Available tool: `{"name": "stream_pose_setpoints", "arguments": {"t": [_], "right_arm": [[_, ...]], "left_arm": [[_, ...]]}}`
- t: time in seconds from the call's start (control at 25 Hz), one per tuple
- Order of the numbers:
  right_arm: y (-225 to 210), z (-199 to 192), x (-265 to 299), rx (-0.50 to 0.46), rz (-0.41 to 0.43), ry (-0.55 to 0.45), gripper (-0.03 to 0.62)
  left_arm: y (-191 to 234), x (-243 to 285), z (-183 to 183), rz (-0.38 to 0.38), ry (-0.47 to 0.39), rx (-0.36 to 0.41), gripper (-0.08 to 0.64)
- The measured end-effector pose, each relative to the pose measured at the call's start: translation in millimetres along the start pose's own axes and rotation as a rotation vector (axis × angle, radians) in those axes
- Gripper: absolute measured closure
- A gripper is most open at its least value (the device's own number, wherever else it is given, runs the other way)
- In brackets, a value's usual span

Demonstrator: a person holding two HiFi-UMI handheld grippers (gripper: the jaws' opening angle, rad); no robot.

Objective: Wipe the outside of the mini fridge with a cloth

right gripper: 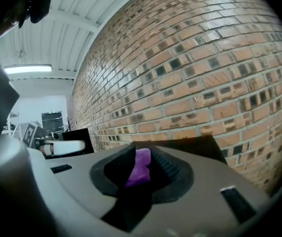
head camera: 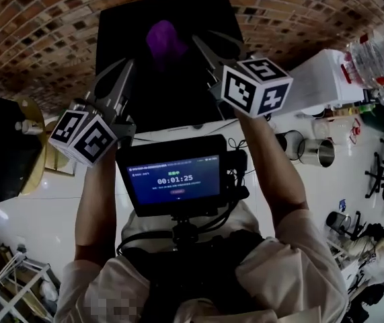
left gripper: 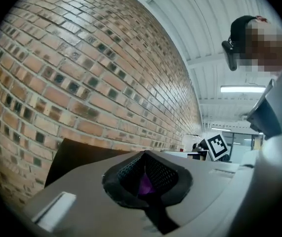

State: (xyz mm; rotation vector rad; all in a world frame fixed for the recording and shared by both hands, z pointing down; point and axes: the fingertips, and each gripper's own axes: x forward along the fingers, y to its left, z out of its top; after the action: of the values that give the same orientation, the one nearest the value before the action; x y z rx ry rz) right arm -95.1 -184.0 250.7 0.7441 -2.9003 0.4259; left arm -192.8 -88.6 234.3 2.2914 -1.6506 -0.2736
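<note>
The black box-shaped mini fridge (head camera: pixel 171 99) stands against the red brick wall (head camera: pixel 44 32), straight ahead of the person, its dark top facing up in the head view. On that top, near the back, the soft purple cloth (head camera: pixel 167 42) is bunched between the two claws.

The cloth looks light and limp. It should fold and slide easily over the smooth cabinet, and it will probably slip free unless a thick fold is pinched, not a loose corner. The fridge itself looks rigid and heavy enough to stay put under a wiping push, though its glossy skin would show streaks.

The left claw (left gripper: pixel 144 174) points roughly level at the fridge with its jaws pressed together. Only a thin sliver of purple shows in the seam between the pads, so it seems to pinch just an edge of the cloth.

The right claw (right gripper: pixel 141 167) stands partly apart, clamped on a fatter wad of the same cloth, which fills the gap between its ribbed pads.
</note>
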Motion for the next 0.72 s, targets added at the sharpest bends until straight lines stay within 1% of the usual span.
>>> {"name": "stream_pose_setpoints", "arguments": {"t": [0.2,0.28,0.4,0.48,0.56,0.64,0.72], "right_arm": [[-3.5,-14.1,-1.1,-0.013,-0.105,0.004,0.506],[-3.2,-18.5,0.3,-0.045,-0.152,0.007,0.508],[-3.4,-21.8,2.0,-0.120,-0.209,0.028,0.508],[-3.6,-24.5,3.4,-0.142,-0.223,0.054,0.508],[-6.8,-26.4,2.6,-0.121,-0.223,0.073,0.506],[-8.4,-27.4,1.6,-0.102,-0.218,0.084,0.468],[-7.6,-26.8,0.8,-0.110,-0.204,0.089,0.468]], "left_arm": [[9.1,4.8,-12.5,-0.042,0.064,0.015,0.560],[13.0,1.7,-16.5,-0.053,0.085,0.013,0.560],[8.4,2.5,-19.9,-0.088,0.113,0.016,0.554],[2.5,3.4,-20.8,-0.097,0.116,0.047,0.554],[-3.4,4.2,-23.7,-0.099,0.122,0.084,0.554],[-7.3,4.7,-27.0,-0.095,0.134,0.119,0.557],[-11.0,7.4,-29.5,-0.093,0.150,0.150,0.558]]}}
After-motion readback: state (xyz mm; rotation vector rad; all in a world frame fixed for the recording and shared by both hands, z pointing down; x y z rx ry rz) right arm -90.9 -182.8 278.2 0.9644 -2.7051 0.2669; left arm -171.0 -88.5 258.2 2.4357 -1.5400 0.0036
